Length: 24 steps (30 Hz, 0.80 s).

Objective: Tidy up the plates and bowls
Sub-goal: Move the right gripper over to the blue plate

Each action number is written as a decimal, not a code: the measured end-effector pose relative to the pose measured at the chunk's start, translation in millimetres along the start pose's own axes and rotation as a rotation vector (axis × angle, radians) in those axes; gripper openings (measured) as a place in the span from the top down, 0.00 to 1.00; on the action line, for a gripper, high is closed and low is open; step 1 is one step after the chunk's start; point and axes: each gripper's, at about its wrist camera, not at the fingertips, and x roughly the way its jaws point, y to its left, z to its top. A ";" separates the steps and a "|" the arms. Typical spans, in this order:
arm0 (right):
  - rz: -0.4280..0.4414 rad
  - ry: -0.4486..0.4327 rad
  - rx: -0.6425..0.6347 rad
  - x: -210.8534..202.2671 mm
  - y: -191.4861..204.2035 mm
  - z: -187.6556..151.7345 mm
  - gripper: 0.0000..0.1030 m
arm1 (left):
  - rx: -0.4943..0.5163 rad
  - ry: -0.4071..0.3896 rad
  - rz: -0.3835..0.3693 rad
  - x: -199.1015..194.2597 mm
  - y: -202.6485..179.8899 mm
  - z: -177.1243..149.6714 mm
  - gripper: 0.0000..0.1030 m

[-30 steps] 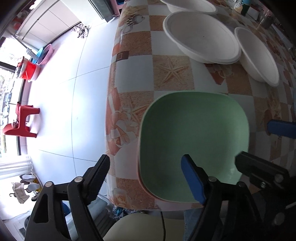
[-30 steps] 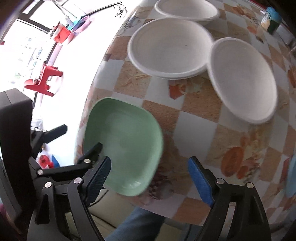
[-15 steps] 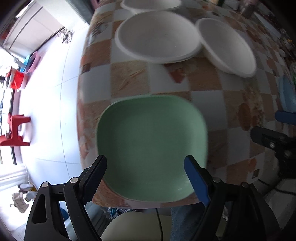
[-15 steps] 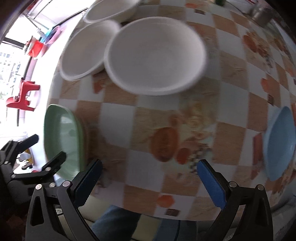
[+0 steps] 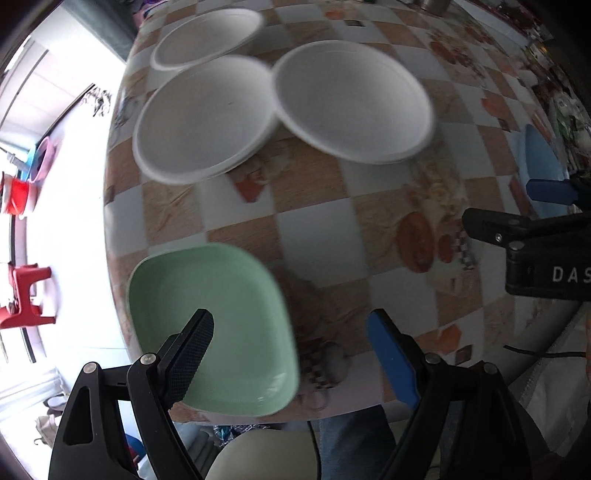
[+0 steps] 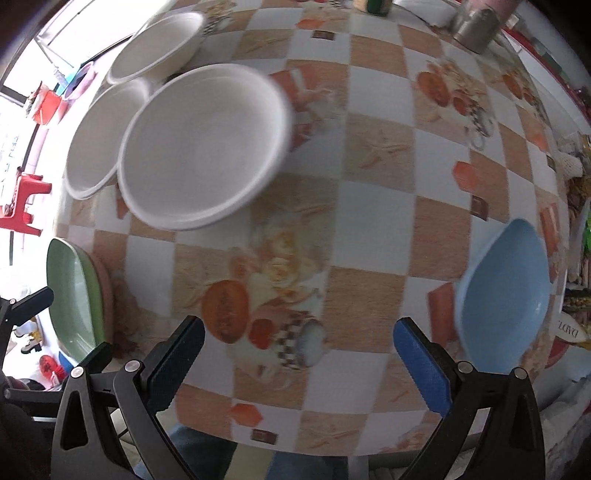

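A green square plate (image 5: 221, 325) lies at the table's near left corner, on top of a pinkish one whose rim shows in the right wrist view (image 6: 105, 291). My left gripper (image 5: 295, 354) is open and empty above the green plate's right edge. Three white round dishes stand further back: a near left one (image 5: 203, 118), a near right one (image 5: 351, 99) and a far one (image 5: 207, 37). A blue plate (image 6: 506, 288) lies at the right. My right gripper (image 6: 299, 362) is open and empty over the table's front, left of the blue plate.
The checkered table (image 6: 369, 229) ends close in front of both grippers. A metal cup (image 6: 476, 26) and small items stand at the far edge. Beyond the left edge are white floor, a red stool (image 5: 26, 299) and basins (image 5: 22, 184).
Both grippers have swung right. The left gripper has drawn back from over the green plate toward its right side. The right gripper now faces the table's middle, with the blue plate in view.
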 end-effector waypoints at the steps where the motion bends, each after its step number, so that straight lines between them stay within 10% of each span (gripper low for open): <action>1: -0.006 0.001 0.006 -0.1 -7.4 -0.6 0.00 | 0.010 0.001 -0.005 -0.1 -6.8 2.3 0.15; 24: -0.105 0.091 0.320 6.9 -210.5 -51.6 0.00 | 0.276 0.021 -0.092 7.0 -172.2 56.5 0.15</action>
